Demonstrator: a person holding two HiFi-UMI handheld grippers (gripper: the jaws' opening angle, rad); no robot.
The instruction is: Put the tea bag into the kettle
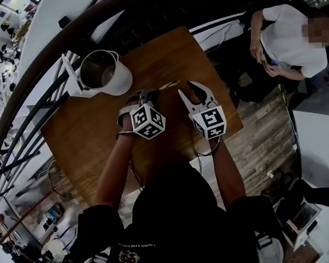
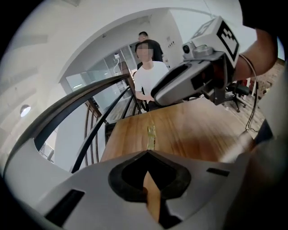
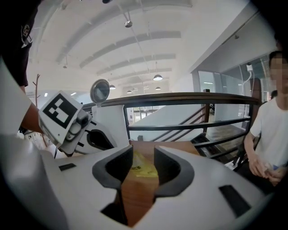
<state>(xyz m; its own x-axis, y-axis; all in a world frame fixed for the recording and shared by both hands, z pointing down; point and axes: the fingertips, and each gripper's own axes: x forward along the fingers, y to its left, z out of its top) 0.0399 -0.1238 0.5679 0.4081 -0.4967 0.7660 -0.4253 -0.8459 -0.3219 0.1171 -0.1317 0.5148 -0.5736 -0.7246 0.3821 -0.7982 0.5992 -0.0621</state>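
**A:** What has the left gripper (image 1: 154,92) got?

**B:** Its jaws are closed tight. In its own view a thin yellow tea bag (image 2: 150,134) sticks out edge-on from the point where the two tips meet, so it is pinched by one edge. The rest of the bag stands clear ahead of the tips, above the wooden table (image 2: 193,134).

**A:** And the right gripper (image 1: 187,90)?

**B:** Its jaws stand apart, with a clear gap between the pads. Through that gap its own view shows the yellow tea bag (image 3: 141,167), in line with the opening. Neither pad presses on it, so this gripper holds nothing.

**A:** How do the two sit to each other?

**B:** Side by side over the table (image 1: 99,136), tips close together. From the head view the tea bag (image 1: 169,85) reaches from the left tips toward the right gripper's nearer jaw.

**A:** Where is the kettle?

**B:** The white kettle (image 1: 99,74) stands on the table beyond the left jaws and off to their left, well apart from the bag. Its lid is up and its mouth is open. From the right jaws the kettle (image 3: 112,126) also lies ahead and to the left.

**A:** Anyone else?

**B:** A person in a white shirt (image 1: 291,41) is past the table's far edge, to the right of the right jaws.
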